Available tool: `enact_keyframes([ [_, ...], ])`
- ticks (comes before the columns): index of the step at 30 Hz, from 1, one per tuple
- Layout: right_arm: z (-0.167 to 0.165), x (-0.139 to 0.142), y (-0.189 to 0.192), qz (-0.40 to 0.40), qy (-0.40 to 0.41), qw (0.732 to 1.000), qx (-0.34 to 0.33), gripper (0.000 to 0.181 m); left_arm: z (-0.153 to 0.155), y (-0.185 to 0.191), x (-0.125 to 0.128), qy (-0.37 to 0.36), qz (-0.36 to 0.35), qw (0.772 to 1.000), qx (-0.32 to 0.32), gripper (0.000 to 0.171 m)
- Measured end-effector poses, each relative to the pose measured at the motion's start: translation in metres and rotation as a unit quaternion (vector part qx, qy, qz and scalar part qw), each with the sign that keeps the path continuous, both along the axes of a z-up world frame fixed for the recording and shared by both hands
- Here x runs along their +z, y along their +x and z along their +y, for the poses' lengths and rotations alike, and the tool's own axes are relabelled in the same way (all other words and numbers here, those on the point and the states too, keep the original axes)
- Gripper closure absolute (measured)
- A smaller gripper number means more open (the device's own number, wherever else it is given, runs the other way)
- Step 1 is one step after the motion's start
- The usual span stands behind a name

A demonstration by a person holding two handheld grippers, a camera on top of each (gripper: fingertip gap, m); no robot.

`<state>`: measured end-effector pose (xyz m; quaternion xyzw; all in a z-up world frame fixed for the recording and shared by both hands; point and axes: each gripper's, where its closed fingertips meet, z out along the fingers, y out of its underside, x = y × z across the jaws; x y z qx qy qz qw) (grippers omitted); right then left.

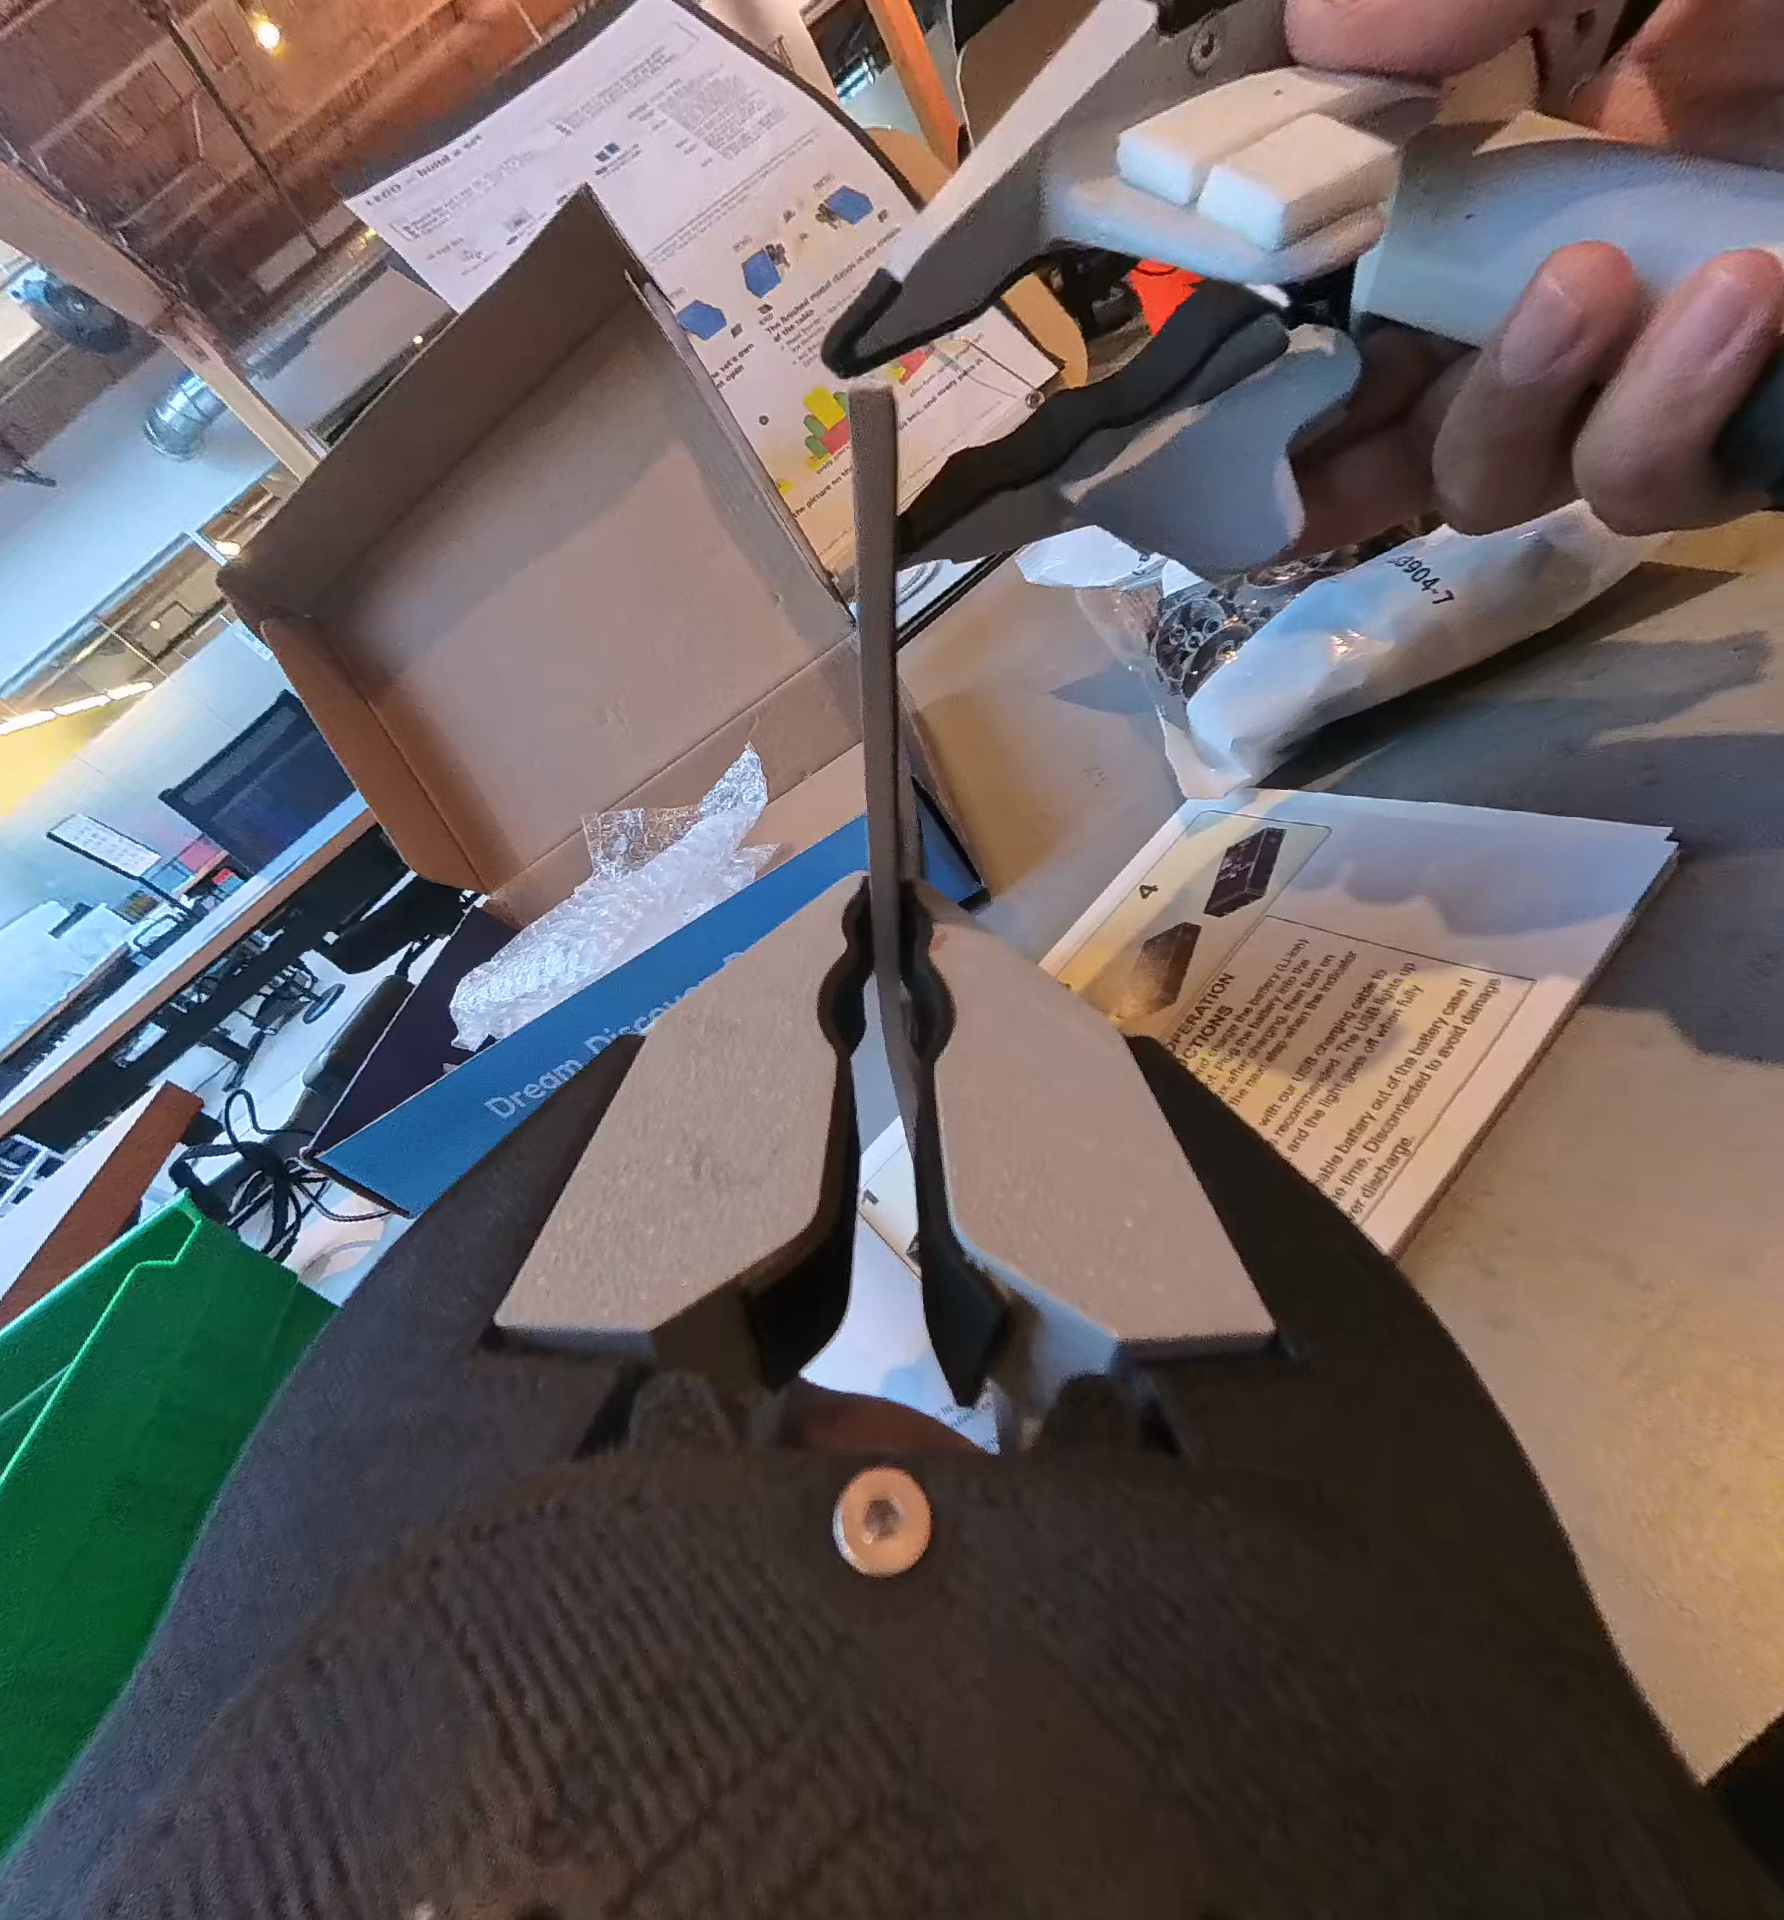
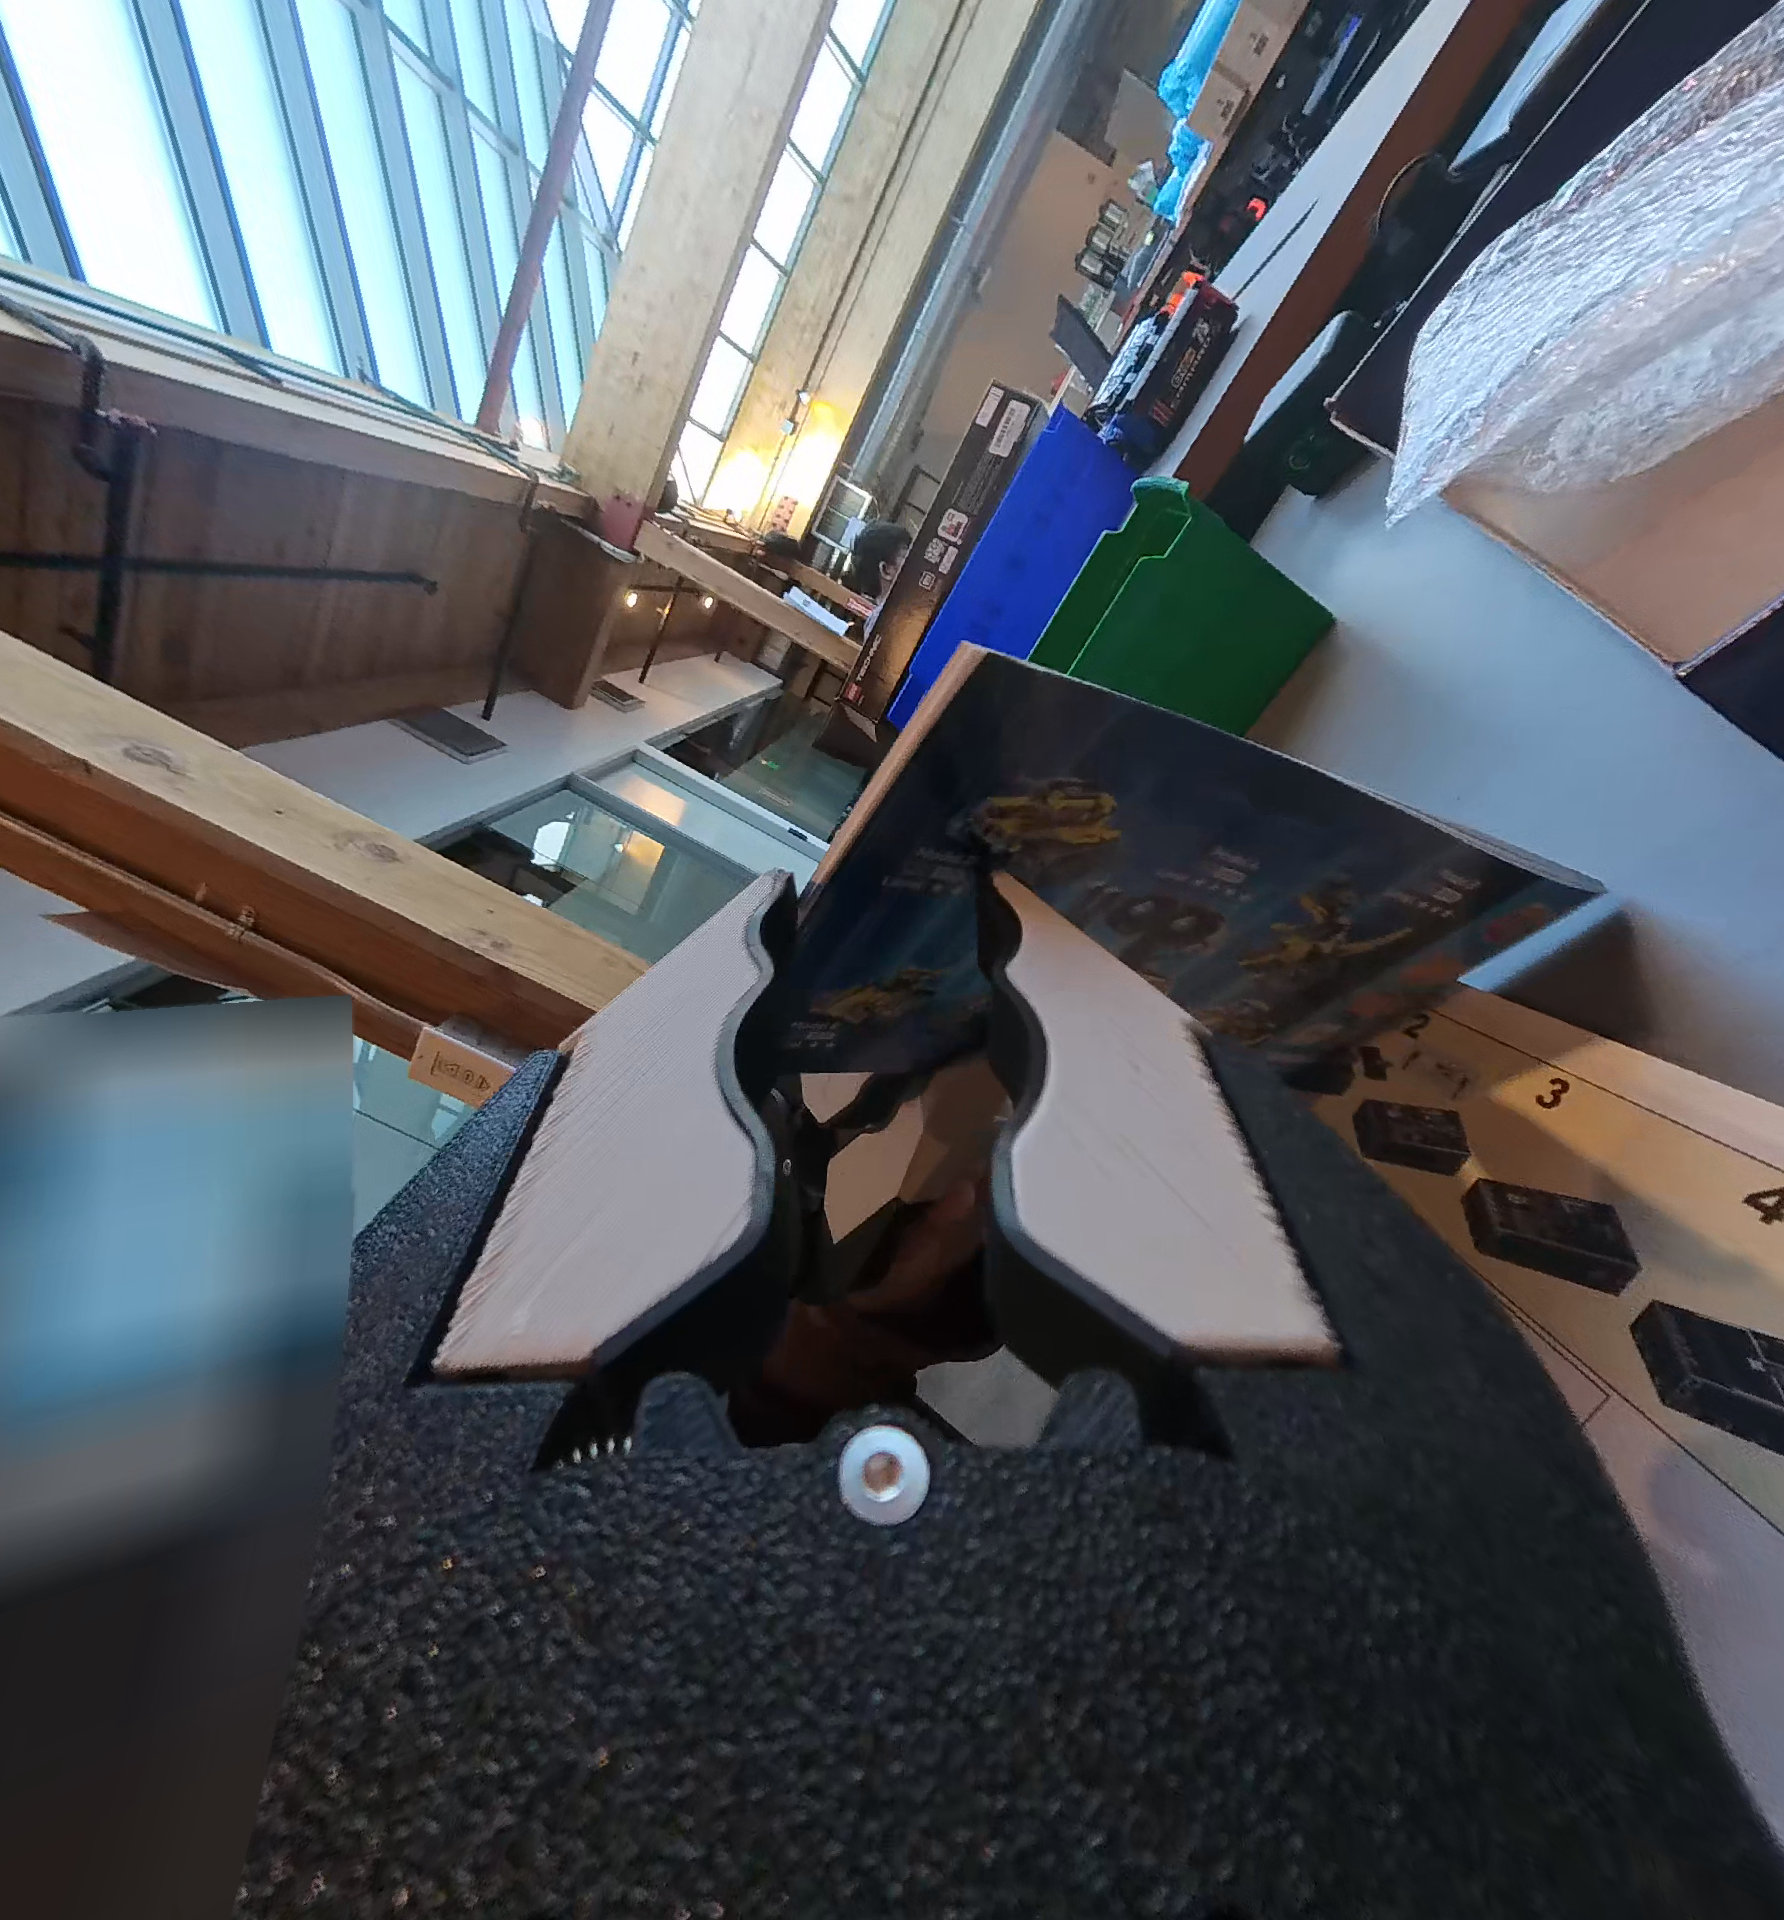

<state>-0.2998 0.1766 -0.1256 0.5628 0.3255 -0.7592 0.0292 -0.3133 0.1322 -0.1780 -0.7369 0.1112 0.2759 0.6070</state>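
My left gripper (image 1: 883, 914) is shut on a thin flat dark cardboard panel (image 1: 880, 675), seen edge-on and standing upright above the table. The right gripper (image 1: 883, 436) comes in from the upper right, held by a hand (image 1: 1594, 395), with its jaws open around the panel's top edge. In the right wrist view the same panel (image 2: 1231, 894) shows its dark printed face and brown edge, reaching in between the spread fingers of my right gripper (image 2: 888, 914), which are not closed on it.
An open cardboard box (image 1: 555, 582) with bubble wrap (image 1: 639, 904) stands behind, on a blue box (image 1: 576, 1049). An instruction booklet (image 1: 1335, 997) and a bag of parts (image 1: 1387, 644) lie to the right. A green bin (image 1: 88, 1455) and a blue bin (image 2: 1013, 551) stand at the table's end. Across from one pair of fingers to the other is roughly 7 cm.
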Motion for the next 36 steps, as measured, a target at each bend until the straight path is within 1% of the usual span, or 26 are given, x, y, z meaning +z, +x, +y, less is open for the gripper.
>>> enact_keyframes([
  [5,0.000,0.000,0.000,0.002,-0.002,1.000,0.001,0.151,0.000,0.000,0.000,-0.001,-0.003,1.000,-0.001,0.171],
  [16,0.000,0.003,-0.001,0.021,-0.037,0.999,0.002,0.153,0.001,0.004,-0.002,-0.001,-0.026,1.000,-0.011,0.171],
  [29,0.000,0.002,-0.002,0.022,-0.049,0.999,0.003,0.155,0.002,0.008,-0.004,-0.004,-0.025,1.000,-0.017,0.171],
  [36,0.001,0.006,0.002,0.035,-0.058,0.998,0.010,0.169,0.003,0.012,-0.007,-0.008,-0.030,0.999,-0.025,0.169],
])
